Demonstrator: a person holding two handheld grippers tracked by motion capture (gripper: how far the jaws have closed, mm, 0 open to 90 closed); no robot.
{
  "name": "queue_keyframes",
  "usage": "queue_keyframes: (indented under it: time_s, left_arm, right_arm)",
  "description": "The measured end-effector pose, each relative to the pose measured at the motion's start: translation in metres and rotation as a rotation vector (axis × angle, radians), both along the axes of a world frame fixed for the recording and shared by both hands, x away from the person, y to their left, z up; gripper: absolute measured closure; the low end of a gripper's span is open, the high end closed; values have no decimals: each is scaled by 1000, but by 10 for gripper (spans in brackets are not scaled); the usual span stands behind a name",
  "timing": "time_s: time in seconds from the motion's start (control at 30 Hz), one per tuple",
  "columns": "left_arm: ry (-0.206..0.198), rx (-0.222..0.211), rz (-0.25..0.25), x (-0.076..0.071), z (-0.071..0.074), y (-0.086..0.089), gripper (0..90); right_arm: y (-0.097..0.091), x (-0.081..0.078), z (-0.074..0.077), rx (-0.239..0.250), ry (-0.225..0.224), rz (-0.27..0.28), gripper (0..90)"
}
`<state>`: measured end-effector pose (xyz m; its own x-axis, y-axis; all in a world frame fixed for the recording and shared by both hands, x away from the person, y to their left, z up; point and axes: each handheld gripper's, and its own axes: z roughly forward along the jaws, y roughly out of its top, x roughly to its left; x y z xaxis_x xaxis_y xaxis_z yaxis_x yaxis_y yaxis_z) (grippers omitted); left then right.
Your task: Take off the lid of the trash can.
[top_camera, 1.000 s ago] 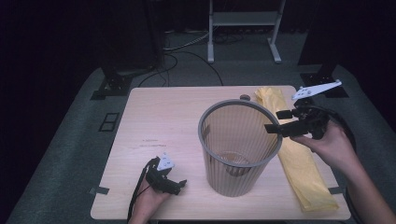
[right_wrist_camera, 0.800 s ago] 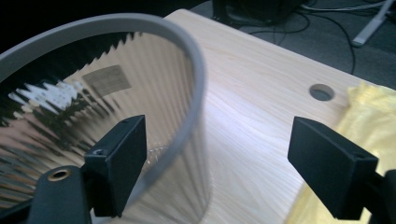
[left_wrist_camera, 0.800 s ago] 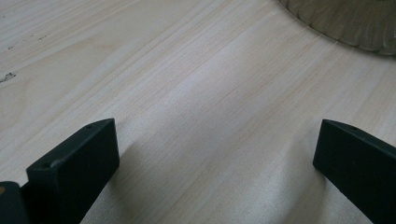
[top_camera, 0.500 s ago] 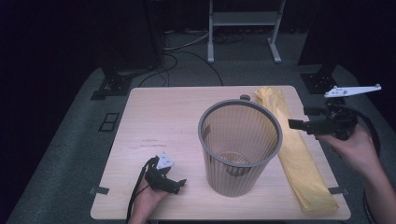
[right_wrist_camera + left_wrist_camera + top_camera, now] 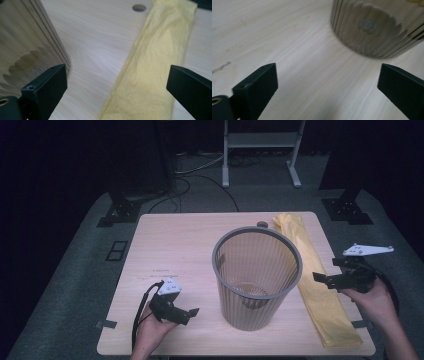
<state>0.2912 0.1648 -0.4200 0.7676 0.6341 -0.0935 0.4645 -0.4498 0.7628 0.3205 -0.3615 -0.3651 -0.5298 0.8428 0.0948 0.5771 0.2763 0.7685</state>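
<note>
Right claw (image 5: 320,279): hovering over the yellow bag (image 5: 315,290), jaws just been opening wide, nothing between them.
Left claw (image 5: 192,312): gaping wide, empty, facing the bin (image 5: 256,275).
Yellow bag: lying flat on the counter (image 5: 170,245), right of the bin.

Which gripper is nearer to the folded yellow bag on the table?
Right. The right gripper, fingers open, hovers at the middle of the yellow bag's right edge. The left gripper sits at the table's front left, across the wastebasket from the bag.
</note>
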Motion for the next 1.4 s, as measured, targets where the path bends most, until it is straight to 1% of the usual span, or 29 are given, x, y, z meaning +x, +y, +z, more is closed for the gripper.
queue_keyframes:
  time_s: [0.07,0.1,0.13,0.17,0.33,0.43,0.5,0.53,0.6,0.63,0.67,0.73,0.8,0.9,0.97,1.0,1.03,1.07,1.13,1.23,1.37,1.4]
  left_arm:
    - [-2,-5,-7,-1,11,0,25]
    - [-2,-5,-7,-1,11,0,26]
    - [0,-12,-8,-2,23,0,30]
    - [3,-15,-12,-2,28,0,35]
    - [7,-70,-28,-2,60,-1,55]
    - [3,-78,-33,-1,80,-3,71]
    - [-8,-88,-39,0,95,-3,73]
    - [-13,-97,-47,0,103,-3,94]
    - [-15,-113,-55,2,117,-3,106]
    - [-15,-113,-55,2,117,-3,110]
    - [-21,-111,-62,3,131,-4,118]
    - [-19,-121,-71,6,143,-6,127]
    - [-15,-135,-79,10,154,-9,170]
    - [-14,-150,-89,17,165,-16,198]
    - [-12,-145,-99,22,171,-21,217]
    - [-18,-147,-103,24,174,-25,226]
    - [-18,-147,-103,24,174,-25,241]
    - [-24,-151,-119,29,180,-31,268]
    - [-25,-146,-129,34,184,-38,296]
    - [-12,-132,-149,43,187,-47,337]
    - [11,-135,-170,53,188,-57,383]
    - [15,-126,-171,55,188,-60,395]
  right_arm:
    - [-2,0,-12,5,4,-13,22]
    - [-2,0,-12,5,4,-13,22]
    - [-3,0,-24,11,3,-29,22]
    - [-4,-1,-29,8,-9,-34,22]
    - [-5,-2,-55,-16,-26,-70,22]
    - [-5,-3,-68,-43,-24,-90,22]
    - [-6,-3,-76,-46,-14,-94,22]
    - [-6,-3,-80,-44,-8,-97,22]
    - [-7,-4,-86,-55,0,-103,22]
    - [-8,-4,-89,-53,3,-106,22]
    - [-9,-4,-92,-52,6,-108,22]
    - [-9,-5,-96,-59,16,-110,22]
    - [-8,-5,-100,-66,24,-110,22]
    - [-8,-4,-106,-73,31,-110,22]
    - [-7,-4,-109,-75,37,-109,22]
    - [-7,-4,-110,-79,39,-108,22]
    - [-7,-4,-110,-79,39,-108,22]
    - [-6,-4,-113,-83,44,-106,22]
    - [-6,-3,-114,-87,48,-105,22]
    - [-5,-3,-115,-94,49,-99,22]
    - [-4,-2,-117,-93,52,-100,22]
    - [-4,-2,-117,-93,55,-99,22]
